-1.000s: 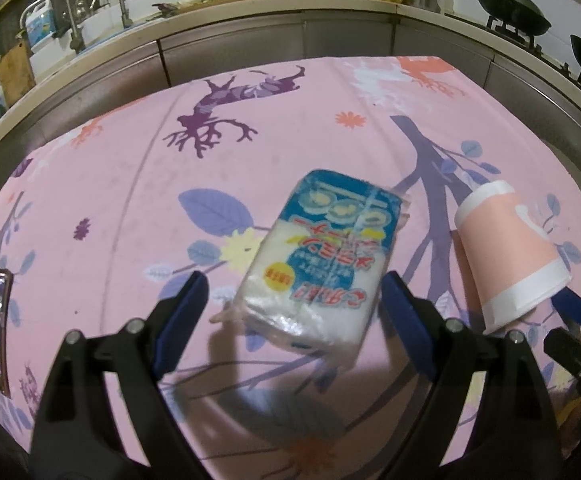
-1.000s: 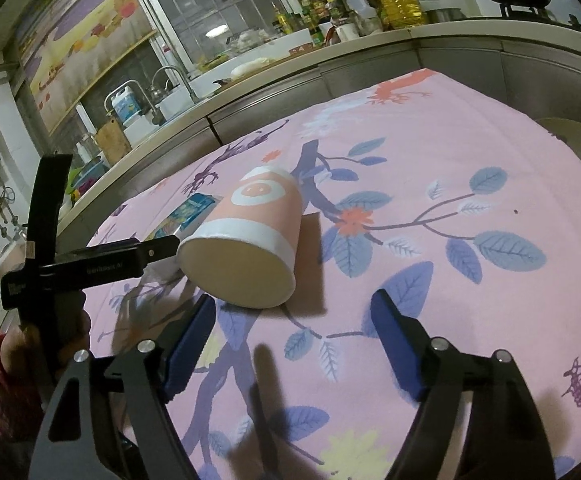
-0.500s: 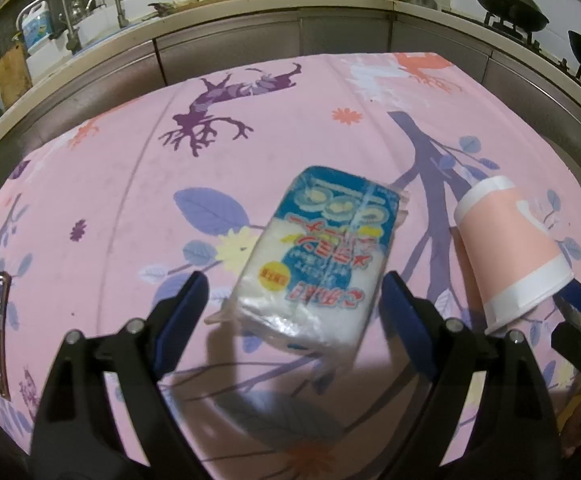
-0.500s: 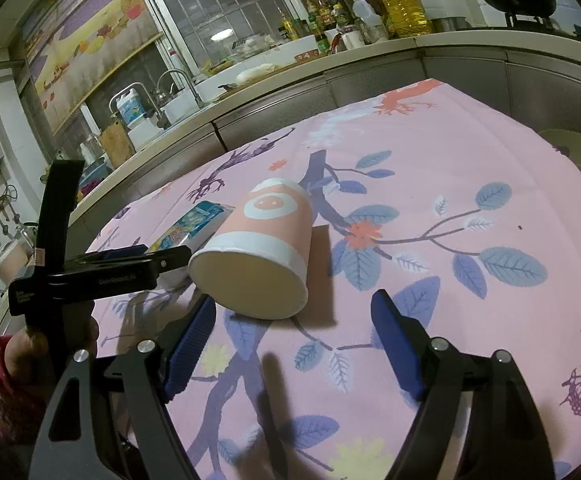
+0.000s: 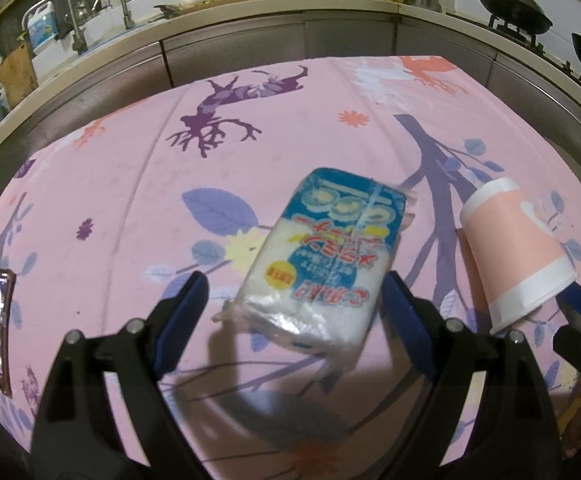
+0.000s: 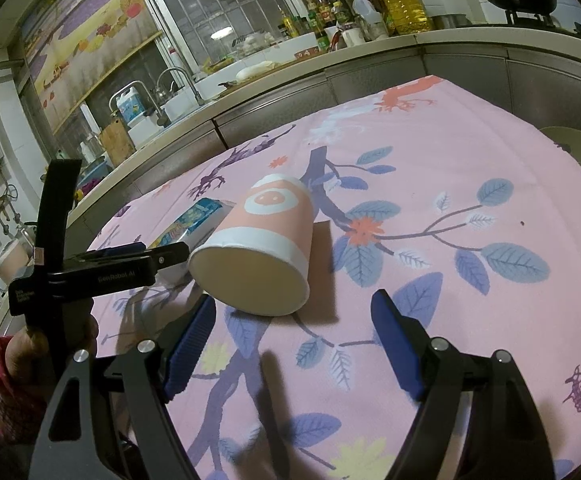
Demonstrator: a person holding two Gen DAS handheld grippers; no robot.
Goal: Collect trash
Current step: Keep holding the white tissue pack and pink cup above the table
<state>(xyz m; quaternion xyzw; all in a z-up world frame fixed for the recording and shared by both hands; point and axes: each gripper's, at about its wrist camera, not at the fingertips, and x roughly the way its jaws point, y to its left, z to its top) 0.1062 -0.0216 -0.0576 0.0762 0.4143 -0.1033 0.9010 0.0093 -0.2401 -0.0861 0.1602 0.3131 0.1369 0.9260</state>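
On the left, the left gripper (image 5: 294,300) hangs with jaws spread wide either side of the near end of the plastic-wrapped packet (image 5: 326,256), which lies flat on the pink tablecloth (image 5: 122,200); the pads do not appear to press it. To grip well, I judge it should sink lower so the pads meet the packet's long sides, then squeeze gently, since the soft wrap may slip or crumple. Just right of it, the paper cup (image 6: 262,248) lies on its side, mouth towards the right gripper (image 6: 290,344), also spread and holding nothing. That one should straddle the rim squarely, lest the cup roll.
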